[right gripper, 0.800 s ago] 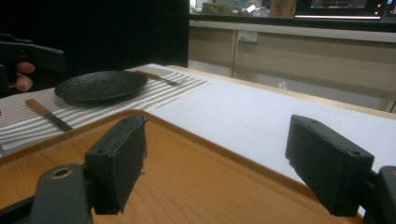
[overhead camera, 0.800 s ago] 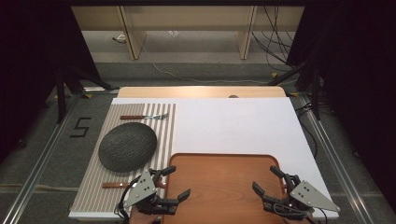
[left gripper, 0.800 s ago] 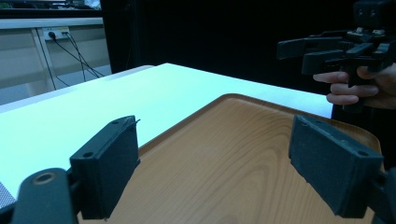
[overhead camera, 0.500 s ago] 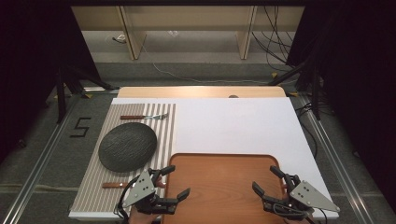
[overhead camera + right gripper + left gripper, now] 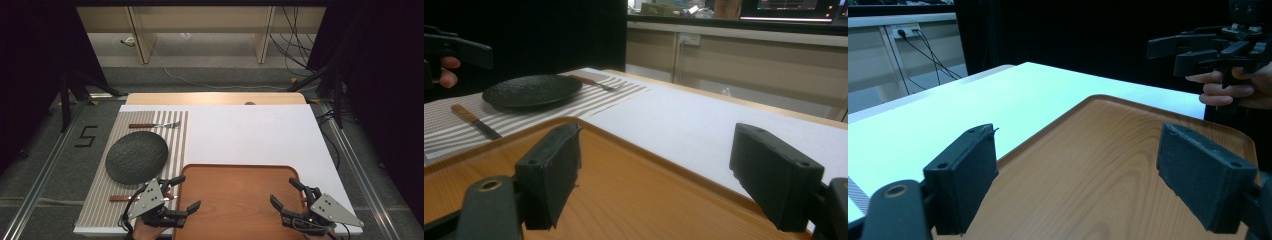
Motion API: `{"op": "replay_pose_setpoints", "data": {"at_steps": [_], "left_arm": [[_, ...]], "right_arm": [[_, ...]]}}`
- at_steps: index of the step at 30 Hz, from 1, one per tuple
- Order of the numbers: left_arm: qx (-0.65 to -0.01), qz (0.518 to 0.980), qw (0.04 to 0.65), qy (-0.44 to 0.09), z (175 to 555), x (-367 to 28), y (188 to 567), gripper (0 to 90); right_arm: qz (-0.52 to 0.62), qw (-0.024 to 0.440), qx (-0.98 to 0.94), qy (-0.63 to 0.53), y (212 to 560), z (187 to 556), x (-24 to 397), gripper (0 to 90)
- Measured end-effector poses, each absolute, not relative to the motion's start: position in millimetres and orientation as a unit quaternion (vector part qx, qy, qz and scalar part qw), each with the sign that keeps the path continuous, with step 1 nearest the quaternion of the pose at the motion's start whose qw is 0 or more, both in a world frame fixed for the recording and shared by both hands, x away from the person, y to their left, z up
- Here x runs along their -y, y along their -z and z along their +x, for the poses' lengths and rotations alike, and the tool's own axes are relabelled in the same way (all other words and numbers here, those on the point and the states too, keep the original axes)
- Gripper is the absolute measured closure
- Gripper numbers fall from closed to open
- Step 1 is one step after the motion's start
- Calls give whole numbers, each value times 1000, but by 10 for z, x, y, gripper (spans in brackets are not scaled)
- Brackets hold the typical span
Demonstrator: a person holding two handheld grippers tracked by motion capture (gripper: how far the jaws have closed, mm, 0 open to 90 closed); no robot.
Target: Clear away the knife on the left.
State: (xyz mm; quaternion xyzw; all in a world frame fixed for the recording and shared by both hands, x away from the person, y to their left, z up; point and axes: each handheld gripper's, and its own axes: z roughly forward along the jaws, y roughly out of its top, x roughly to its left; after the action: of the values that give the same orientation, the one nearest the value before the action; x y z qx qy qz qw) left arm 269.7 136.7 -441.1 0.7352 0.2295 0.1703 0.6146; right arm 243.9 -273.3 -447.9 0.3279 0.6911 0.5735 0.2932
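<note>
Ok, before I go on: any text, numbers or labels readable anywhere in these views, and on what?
"5": black mark on the grey floor left of the table.
Monitor in the background of the right gripper view: lit lines on screen, too small and blurred to read.
Nothing readable on the tray, plate, placemat or grippers.

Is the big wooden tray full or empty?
Empty. The wooden tray shows bare wood grain from rim to rim in the high view. Both gripper views look across it and show nothing lying on it.

Knife (image 5: 122, 198) partly behind left tongs (image 5: 182, 192)
</note>
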Motion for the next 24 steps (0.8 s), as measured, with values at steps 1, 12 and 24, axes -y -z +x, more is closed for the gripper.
{"op": "replay_pose_setpoints", "data": {"at_steps": [1, 12, 24], "left_arm": [[-230, 737, 613, -169, 2705, -1387, 4394, 161], [-246, 742, 601, -166, 2777, -1597, 4271, 161], [-251, 764, 568, -179, 2820, -1749, 4181, 161]], "right_arm": [[328, 293, -691, -573, 4480, 2439, 2732, 217], [326, 293, -693, -572, 4482, 2439, 2725, 217], [325, 293, -693, -572, 4480, 2438, 2725, 217]]}}
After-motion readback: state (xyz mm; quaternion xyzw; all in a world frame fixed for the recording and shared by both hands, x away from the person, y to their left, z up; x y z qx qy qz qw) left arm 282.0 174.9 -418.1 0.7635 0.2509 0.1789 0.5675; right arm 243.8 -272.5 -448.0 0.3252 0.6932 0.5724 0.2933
